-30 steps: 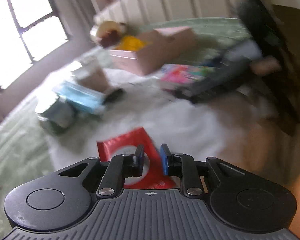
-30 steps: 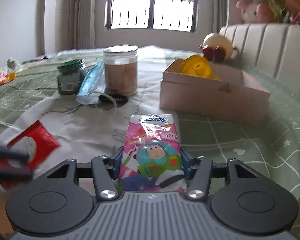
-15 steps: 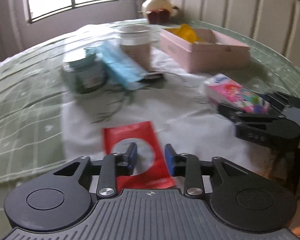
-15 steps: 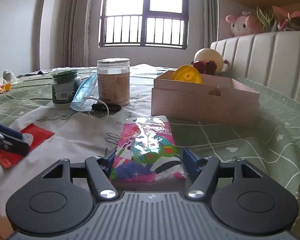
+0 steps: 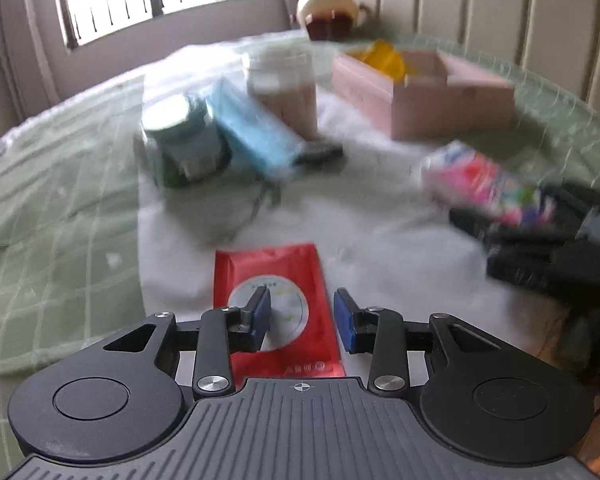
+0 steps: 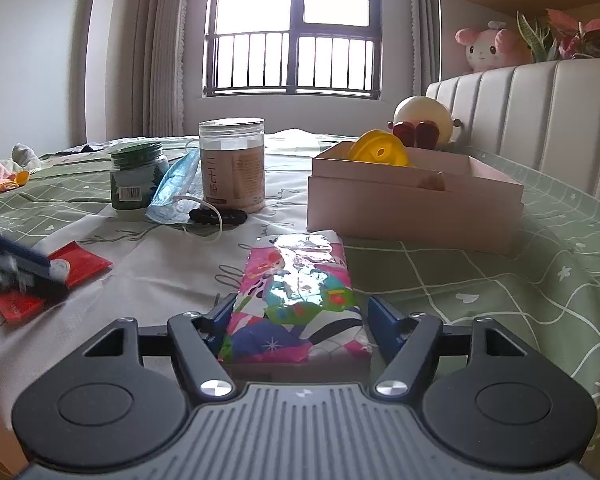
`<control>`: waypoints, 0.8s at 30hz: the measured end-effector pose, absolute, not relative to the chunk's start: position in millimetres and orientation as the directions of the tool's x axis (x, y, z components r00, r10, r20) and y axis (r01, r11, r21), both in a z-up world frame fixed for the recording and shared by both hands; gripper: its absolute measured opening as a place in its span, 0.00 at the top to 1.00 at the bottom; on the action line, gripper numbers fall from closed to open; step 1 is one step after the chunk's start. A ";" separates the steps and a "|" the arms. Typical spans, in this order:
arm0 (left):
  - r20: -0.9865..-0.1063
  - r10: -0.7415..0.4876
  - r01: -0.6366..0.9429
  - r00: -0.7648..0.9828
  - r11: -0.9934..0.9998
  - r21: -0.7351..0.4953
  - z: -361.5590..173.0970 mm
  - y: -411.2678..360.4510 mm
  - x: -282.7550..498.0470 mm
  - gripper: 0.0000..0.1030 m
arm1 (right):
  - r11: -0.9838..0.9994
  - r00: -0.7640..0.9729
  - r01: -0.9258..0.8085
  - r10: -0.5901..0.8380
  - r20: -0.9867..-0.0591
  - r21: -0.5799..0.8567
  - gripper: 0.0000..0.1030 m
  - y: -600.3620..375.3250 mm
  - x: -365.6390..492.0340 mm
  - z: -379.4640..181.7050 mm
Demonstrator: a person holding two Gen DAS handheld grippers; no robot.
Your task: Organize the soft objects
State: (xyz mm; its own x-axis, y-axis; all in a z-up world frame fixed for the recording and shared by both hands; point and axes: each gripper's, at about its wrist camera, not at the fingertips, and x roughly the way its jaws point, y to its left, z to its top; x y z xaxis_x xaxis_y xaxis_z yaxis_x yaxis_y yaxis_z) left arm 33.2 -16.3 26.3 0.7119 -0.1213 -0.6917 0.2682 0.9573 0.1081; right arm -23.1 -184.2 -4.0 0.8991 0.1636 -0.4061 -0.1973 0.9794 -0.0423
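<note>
Straddling the red sachet [image 5: 274, 304] with left tongs [image 5: 302, 314] just widened and the tissue pack [image 6: 296, 300] with parted right tongs [image 6: 300, 320], you are gripping neither; the pink box [image 6: 412, 216] is awaiting both.

Red packet [image 5: 278, 300] — green checked bedspread [image 6: 500, 280] — possibly teal-lidded jar [image 5: 180, 148].

Bright backlight from the window [image 6: 292, 28], fisheye-bent edges, motion blur across left-wrist view.
</note>
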 end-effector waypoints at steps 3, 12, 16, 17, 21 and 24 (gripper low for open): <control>-0.693 -0.143 0.269 0.707 0.960 0.077 27.8 -16.4 38.0 0.61 | 0.979 0.899 -0.200 0.166 -0.406 -0.043 0.32 -184.0 -23.7 -4.0; -0.701 -0.214 0.302 0.680 0.953 0.002 27.9 -17.0 41.6 0.44 | 0.979 0.899 -0.200 0.165 -0.406 -0.045 0.32 -183.5 -23.8 -4.0; -0.708 -0.287 0.347 0.645 0.936 -0.064 27.8 -18.5 43.6 0.23 | 0.979 0.899 -0.200 0.165 -0.406 -0.044 0.32 -183.4 -24.0 -4.0; -0.710 -0.329 0.373 0.623 0.923 -0.100 27.1 -19.3 44.9 0.21 | 0.979 0.899 -0.200 0.165 -0.406 -0.044 0.32 -183.4 -23.9 -4.0; -0.680 -0.458 0.437 0.573 0.872 -0.219 28.2 -17.8 40.9 0.20 | 0.978 0.895 -0.204 0.172 -0.412 -0.034 0.32 -184.1 -22.9 -3.9; -0.636 -0.377 0.390 0.674 0.912 -0.127 39.8 -8.5 28.0 0.24 | 0.978 0.895 -0.203 0.172 -0.411 -0.034 0.32 -184.4 -22.9 -3.9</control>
